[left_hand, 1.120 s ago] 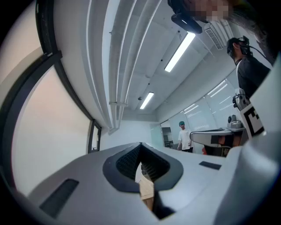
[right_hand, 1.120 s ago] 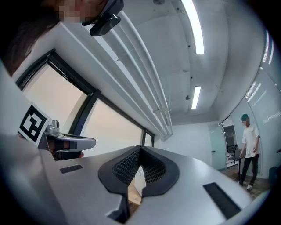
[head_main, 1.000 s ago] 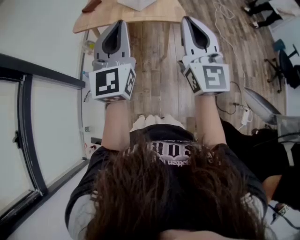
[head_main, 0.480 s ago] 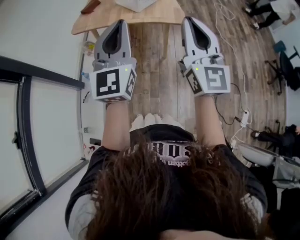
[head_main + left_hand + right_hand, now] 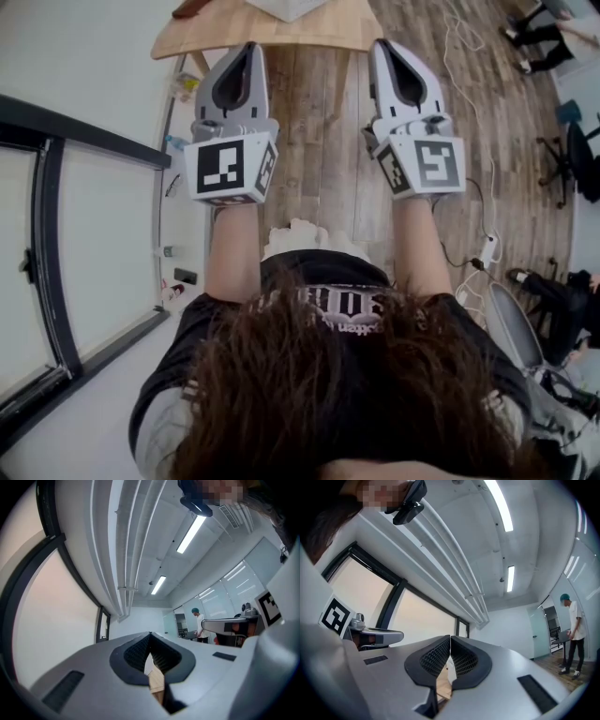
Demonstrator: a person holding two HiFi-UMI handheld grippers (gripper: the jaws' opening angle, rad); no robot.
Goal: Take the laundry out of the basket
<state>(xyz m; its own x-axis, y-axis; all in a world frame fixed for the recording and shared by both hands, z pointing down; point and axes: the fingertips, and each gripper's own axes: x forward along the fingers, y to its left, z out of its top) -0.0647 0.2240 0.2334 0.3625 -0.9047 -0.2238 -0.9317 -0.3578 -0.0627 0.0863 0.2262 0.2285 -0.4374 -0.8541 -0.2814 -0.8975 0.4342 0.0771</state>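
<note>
**Pre-grasp: both grippers closed on nothing, basket not in view**

Nearest in the head view are the person's dark brown hair (image 5: 347,394) and black printed T-shirt (image 5: 328,302), with both bare forearms stretched forward. The left gripper (image 5: 247,49) is clenched, its ribbed pads meet, and nothing sits between them (its own gripper view shows the same). The right gripper (image 5: 382,47) is likewise clenched and empty. They sit side by side, apart, aimed ahead and a little upward, so their cameras catch mostly ceiling. Below them is the brown plank floor (image 5: 319,150). Beyond is a light wooden table (image 5: 323,30) with a white item (image 5: 292,7) on it, cropped, maybe cloth, can't tell. The laundry and the basket show in no view.

Step, as judged: idle or approach, nothing taken out yet. The next move calls for finding the basket, tipping the grippers downward, and opening one before reaching for cloth.
</note>
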